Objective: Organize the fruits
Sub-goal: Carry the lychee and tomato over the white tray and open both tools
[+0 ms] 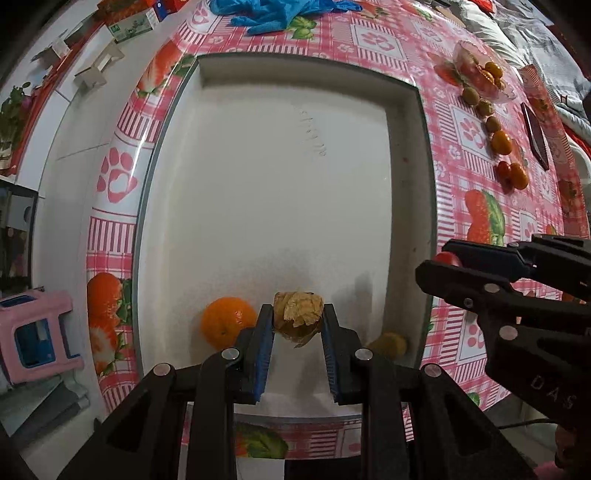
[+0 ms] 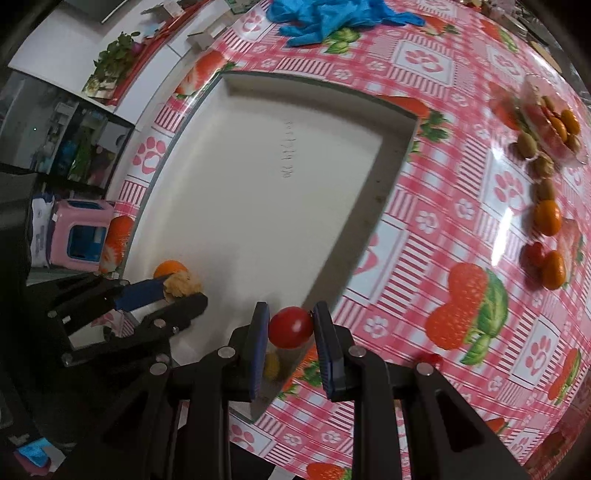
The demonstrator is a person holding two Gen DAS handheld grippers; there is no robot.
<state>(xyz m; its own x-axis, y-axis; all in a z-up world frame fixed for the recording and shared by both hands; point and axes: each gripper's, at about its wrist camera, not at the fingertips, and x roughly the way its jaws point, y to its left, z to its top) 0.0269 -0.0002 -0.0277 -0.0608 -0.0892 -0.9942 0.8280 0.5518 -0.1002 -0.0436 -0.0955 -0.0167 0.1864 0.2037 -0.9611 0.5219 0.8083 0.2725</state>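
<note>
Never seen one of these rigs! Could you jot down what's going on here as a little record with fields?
Left gripper: shut on a papery-husked golden berry, above the tray
Right gripper: shut on a small red tomato, at the tray's corner
White rectangular tray: holds a round orange mandarin and a small yellow fruit
Pink checked tablecloth: more small fruits in a row

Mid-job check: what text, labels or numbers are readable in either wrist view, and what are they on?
"D A S": embossed on the black body of the right gripper, seen in the left wrist view; it may run on past the frame edge.
Faint marks on the floor of the white tray: too faint to read.
Print on the green-and-white box beyond the table: too small to read.
</note>
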